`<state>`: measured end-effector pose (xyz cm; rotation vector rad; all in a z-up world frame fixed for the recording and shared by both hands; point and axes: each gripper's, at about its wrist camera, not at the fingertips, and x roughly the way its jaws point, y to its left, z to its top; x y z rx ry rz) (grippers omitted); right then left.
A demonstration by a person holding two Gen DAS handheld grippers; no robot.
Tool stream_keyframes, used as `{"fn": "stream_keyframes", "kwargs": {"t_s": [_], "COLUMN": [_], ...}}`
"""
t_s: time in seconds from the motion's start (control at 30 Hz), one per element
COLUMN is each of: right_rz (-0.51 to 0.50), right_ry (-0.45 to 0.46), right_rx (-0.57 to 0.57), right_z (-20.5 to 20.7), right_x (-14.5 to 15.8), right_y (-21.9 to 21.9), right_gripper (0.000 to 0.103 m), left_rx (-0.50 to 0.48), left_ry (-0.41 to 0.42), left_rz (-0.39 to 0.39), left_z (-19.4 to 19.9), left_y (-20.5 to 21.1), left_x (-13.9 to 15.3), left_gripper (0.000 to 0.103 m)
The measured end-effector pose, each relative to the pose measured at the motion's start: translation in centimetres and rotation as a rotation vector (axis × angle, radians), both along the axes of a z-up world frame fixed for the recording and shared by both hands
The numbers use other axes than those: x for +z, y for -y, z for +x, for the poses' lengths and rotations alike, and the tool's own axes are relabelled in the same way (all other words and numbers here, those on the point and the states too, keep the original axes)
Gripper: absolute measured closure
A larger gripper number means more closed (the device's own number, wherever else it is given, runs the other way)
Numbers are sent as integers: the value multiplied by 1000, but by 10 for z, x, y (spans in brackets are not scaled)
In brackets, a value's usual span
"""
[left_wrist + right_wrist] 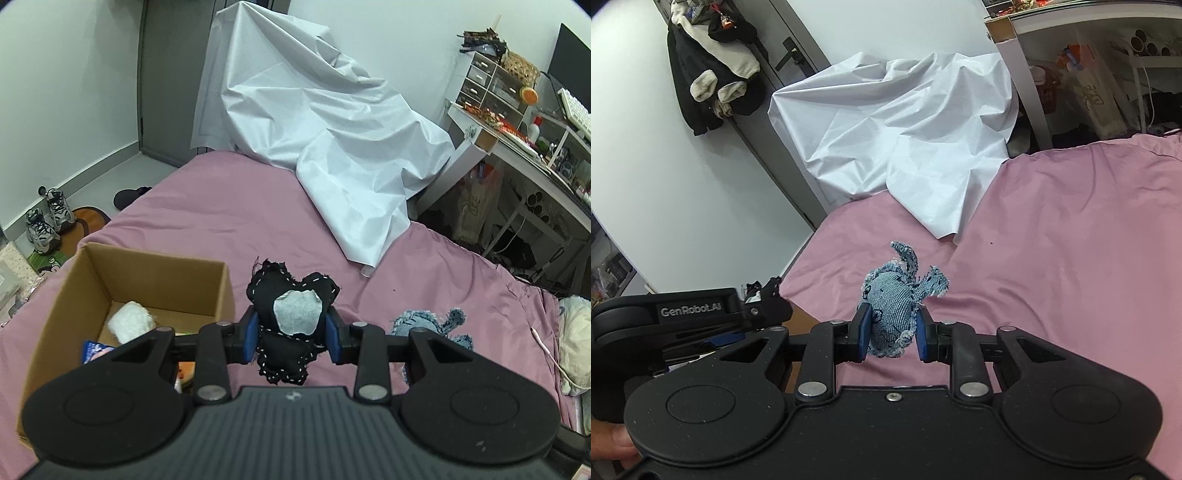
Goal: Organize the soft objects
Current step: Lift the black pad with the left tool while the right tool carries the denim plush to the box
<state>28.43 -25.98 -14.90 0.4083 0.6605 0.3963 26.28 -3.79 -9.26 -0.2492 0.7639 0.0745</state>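
Left gripper (pixel 291 338) is clamping a black stitched stuffed toy (pixel 291 317) with a grey patch, holding it above the pink bed (pixel 221 206) beside an open cardboard box (pixel 122 280). Right gripper (pixel 892 332) is pinching a frayed denim stuffed toy (pixel 894 310) clear of the bedsheet.

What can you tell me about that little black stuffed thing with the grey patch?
The black stuffed toy looks hand-sewn from dark fabric, edged in white stitches, with a pale grey patch on its front and two rounded lobes on top. It stands upright, pinched at its middle between the blue pads of the left gripper, lifted above the pink bedsheet.
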Motion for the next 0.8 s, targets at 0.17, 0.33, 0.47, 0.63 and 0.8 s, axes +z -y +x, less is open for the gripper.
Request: {"fn": "stream_keyframes", "kwargs": {"t_s": [0.17, 0.33, 0.47, 0.63, 0.8], "right_rz": [-6, -15, -25, -24, -27], "right_ry": [9, 21, 27, 39, 44], "right_rx": [-3, 4, 18, 36, 60], "right_z": [-4, -6, -6, -7, -4], "right_x": [4, 7, 10, 15, 18], "right_y": [-6, -13, -22, -33, -51], "right_gripper": [79, 79, 79, 79, 79], "left_rx": [15, 36, 49, 74, 106], "left_ry": [2, 2, 5, 0, -6], "left_rz": [-11, -18, -14, -17, -2], "left_z": [-7, -12, -15, -17, -17], "left_y": [-16, -33, -45, -65, -89], "left_x": [2, 3, 3, 2, 2], "left_gripper": [68, 68, 68, 68, 68]}}
